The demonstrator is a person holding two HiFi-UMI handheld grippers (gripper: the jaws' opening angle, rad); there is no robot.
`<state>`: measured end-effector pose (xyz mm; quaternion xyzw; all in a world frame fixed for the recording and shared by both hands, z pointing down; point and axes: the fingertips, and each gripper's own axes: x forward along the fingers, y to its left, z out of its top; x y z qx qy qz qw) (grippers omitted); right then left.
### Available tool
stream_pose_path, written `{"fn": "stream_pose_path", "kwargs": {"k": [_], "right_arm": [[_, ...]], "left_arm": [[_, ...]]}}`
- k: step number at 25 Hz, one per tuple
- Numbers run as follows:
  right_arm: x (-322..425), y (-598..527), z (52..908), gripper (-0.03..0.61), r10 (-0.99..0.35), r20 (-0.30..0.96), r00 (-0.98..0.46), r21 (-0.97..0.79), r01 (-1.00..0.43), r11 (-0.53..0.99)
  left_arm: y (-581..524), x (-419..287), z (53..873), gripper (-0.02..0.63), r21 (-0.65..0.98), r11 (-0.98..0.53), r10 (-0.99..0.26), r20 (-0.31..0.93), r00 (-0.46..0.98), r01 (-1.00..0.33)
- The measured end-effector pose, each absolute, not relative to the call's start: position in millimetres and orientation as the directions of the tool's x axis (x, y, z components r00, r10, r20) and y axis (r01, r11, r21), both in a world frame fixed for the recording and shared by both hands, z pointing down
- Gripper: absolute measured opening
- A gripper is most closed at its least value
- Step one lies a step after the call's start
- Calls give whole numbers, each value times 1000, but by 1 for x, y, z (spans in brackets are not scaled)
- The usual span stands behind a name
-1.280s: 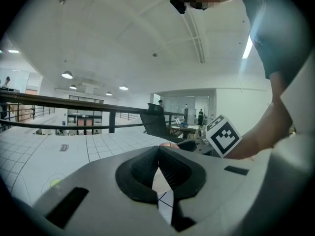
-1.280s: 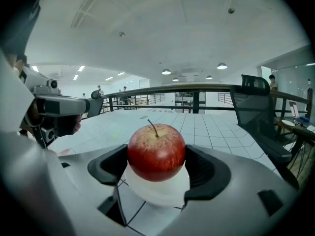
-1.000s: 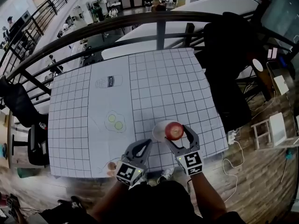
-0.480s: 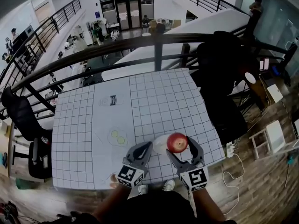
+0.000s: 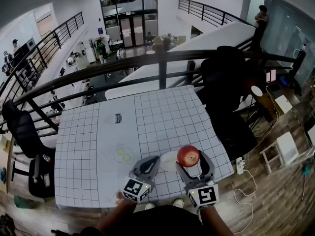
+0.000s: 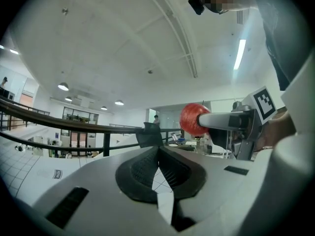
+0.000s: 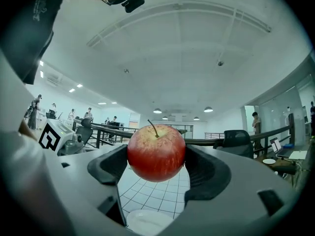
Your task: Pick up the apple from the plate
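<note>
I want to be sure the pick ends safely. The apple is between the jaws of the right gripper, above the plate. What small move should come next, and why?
Probably lift the right gripper straight up a little higher, grip unchanged. Its jaws are closed on the apple, which hangs clear of the white plate below it. The left gripper is shut and empty.

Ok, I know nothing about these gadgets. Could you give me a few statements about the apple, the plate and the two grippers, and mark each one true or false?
1. The right gripper has its jaws clamped on the apple. True.
2. The apple is resting on the plate. False: it is held in the air, clear of the white plate below it.
3. The left gripper is carrying something. False: its jaws are together with nothing between them.
4. The table has a grid-patterned cover. True.
</note>
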<state>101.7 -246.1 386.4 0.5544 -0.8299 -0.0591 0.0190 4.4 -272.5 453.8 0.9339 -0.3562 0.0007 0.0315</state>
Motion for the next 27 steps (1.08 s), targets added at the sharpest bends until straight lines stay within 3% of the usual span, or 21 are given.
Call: {"fn": "stream_pose_path", "kwargs": {"k": [27], "right_arm": [[105, -247, 384, 385, -927, -63, -369, 161, -921, 356]], "left_arm": [[-266, 7, 448, 23, 75, -736, -675, 0, 738, -673]]}}
